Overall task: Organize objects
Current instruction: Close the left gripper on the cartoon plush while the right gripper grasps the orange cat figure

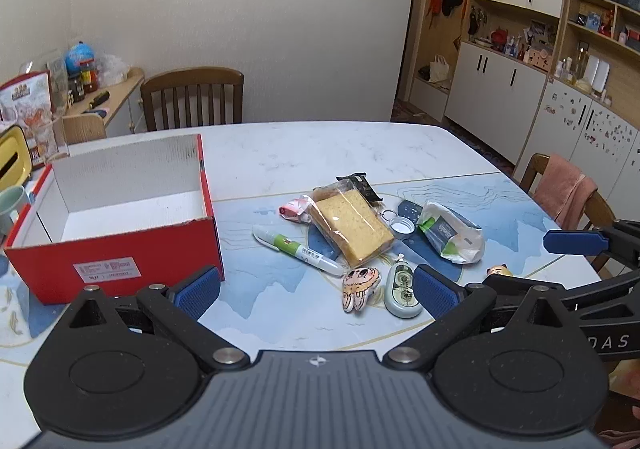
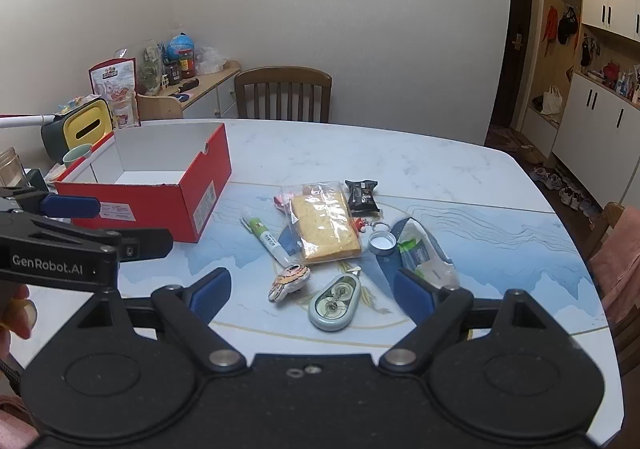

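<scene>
An empty red box (image 1: 116,245) (image 2: 160,201) with a white inside stands open on the left of the table. Right of it lies a loose pile: wrapped yellow cake (image 1: 352,225) (image 2: 324,225), green-and-white pen (image 1: 300,249) (image 2: 266,239), cartoon charm (image 1: 358,287) (image 2: 290,281), grey correction tape (image 1: 402,289) (image 2: 336,303), bottle cap (image 1: 402,226) (image 2: 382,243), green-white packet (image 1: 450,235) (image 2: 424,257), black snack packet (image 1: 362,185) (image 2: 362,195). My left gripper (image 1: 316,291) hangs open above the table's near edge, nothing between its fingers. My right gripper (image 2: 312,293) is open too, just short of the tape.
The table (image 1: 320,153) has a marble top and a blue mat. Wooden chairs (image 1: 192,97) stand at the far side and at the right, one with a pink towel (image 1: 564,185). A cup, a yellow tissue holder (image 2: 86,125) and jars crowd the left edge. Cabinets (image 1: 500,89) line the right wall.
</scene>
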`<state>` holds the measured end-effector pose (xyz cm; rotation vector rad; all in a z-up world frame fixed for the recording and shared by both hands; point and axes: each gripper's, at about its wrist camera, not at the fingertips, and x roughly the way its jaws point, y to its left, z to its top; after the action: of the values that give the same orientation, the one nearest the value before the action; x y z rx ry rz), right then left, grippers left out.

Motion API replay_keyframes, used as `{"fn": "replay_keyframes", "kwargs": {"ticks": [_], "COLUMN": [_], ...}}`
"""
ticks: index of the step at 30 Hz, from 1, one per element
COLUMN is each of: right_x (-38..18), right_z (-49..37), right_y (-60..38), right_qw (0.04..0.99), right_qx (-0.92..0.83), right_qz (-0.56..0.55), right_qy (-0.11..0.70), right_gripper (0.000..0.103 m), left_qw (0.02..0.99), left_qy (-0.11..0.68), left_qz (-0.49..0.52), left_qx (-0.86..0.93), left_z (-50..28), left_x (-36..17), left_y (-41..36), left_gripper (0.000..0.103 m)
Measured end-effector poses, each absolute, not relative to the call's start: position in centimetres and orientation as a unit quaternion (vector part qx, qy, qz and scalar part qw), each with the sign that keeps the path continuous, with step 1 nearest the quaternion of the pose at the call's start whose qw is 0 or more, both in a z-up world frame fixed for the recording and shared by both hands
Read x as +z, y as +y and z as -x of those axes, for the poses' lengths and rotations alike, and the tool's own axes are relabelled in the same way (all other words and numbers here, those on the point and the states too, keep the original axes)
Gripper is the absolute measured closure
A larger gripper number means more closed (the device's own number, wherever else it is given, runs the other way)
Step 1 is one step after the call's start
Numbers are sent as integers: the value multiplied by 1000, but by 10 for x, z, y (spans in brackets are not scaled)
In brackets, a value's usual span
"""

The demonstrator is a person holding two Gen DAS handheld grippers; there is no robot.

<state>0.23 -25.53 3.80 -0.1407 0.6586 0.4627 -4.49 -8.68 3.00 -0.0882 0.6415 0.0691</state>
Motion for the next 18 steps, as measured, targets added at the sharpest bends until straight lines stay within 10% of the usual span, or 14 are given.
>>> {"fn": "replay_keyframes", "kwargs": {"ticks": [18], "right_x": [37], "right_z": [-13], "right_y": [-275], "right_qw": [921], "right_qx": [205], "right_qz": [57], "right_qy": [325], "right_gripper": [15], "left_qw": [952], "left_qy": [296], "left_qz": [67], "left_qx": [-27], "left_z": [36], "left_x": [31], "left_y": [-96], "left_gripper": [0]}}
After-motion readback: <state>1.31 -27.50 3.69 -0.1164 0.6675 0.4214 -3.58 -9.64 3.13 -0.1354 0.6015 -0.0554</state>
